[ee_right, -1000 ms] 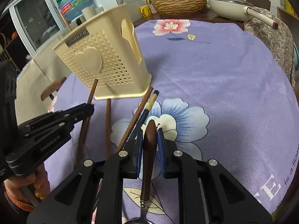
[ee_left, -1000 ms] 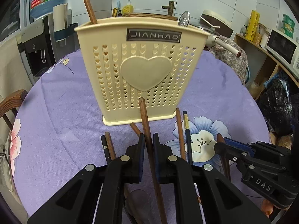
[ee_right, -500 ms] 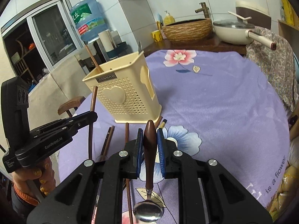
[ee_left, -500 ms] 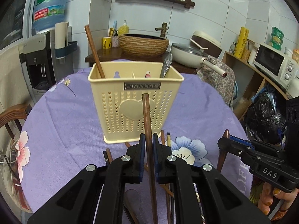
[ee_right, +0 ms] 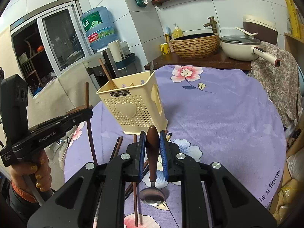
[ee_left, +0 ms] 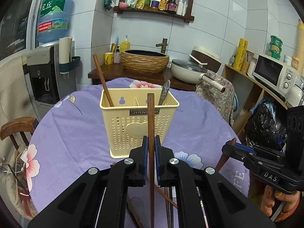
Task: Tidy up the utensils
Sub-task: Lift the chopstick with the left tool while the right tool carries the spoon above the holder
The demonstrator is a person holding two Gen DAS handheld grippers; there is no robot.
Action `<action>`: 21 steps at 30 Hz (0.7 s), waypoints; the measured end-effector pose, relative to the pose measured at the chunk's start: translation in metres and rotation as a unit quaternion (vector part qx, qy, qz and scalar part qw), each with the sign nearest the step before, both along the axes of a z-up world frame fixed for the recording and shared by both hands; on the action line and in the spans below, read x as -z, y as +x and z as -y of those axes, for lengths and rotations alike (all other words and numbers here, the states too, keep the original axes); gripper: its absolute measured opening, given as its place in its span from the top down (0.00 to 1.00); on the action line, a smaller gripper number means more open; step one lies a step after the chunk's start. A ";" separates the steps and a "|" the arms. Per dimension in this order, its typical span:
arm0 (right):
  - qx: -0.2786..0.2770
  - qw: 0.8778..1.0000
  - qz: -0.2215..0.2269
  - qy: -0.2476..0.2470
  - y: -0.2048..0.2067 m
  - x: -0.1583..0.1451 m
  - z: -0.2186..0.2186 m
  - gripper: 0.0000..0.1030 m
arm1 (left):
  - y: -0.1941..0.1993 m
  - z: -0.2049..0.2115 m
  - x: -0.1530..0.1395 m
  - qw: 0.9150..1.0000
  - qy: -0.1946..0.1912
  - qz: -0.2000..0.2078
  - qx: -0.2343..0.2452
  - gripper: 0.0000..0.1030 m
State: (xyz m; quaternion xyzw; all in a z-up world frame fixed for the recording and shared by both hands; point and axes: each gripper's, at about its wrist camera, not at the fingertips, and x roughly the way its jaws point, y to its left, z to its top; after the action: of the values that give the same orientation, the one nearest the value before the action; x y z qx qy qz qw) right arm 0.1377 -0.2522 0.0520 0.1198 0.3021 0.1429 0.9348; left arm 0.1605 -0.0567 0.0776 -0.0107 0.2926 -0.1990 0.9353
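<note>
A cream utensil holder (ee_left: 139,122) stands on the purple tablecloth; it also shows in the right wrist view (ee_right: 133,106). A brown chopstick (ee_left: 102,81) and a metal spoon (ee_left: 165,92) stand in it. My left gripper (ee_left: 150,145) is shut on a brown chopstick (ee_left: 151,125), held upright above the table in front of the holder. My right gripper (ee_right: 152,143) is shut on the brown handle of a spoon (ee_right: 152,196), bowl hanging down. Several chopsticks (ee_right: 116,149) lie on the cloth in front of the holder.
The round table (ee_left: 76,125) has a wooden chair (ee_left: 18,128) at its left. Behind it stand a counter with a woven basin (ee_left: 145,60) and a pan (ee_left: 190,70). A water dispenser (ee_left: 44,76) is at the back left, a microwave (ee_left: 273,74) at the right.
Both grippers have risen and pulled back from the table, each lifting its utensil. The holder now looks smaller and lower, and its open top shows.
</note>
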 end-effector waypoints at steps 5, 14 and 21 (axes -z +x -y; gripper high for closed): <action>-0.008 1.000 0.013 -0.011 -0.001 -0.010 -0.007 0.85 | -0.002 -0.007 -0.008 1.000 -0.002 0.012 -0.007 0.93; -0.018 0.999 0.027 -0.035 0.006 -0.027 -0.019 0.85 | 0.000 -0.016 -0.020 1.000 -0.010 0.023 -0.016 0.93; -0.029 0.998 0.035 -0.039 0.015 -0.045 -0.025 0.85 | 0.004 -0.022 -0.035 0.999 -0.019 0.031 -0.018 0.93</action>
State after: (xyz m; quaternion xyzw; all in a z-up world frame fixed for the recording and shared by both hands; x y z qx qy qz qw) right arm 0.1523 -0.2273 0.0970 0.0693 0.2778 0.1623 0.9443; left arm 0.1641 -0.0348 0.1124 -0.0269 0.2590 -0.1881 0.9470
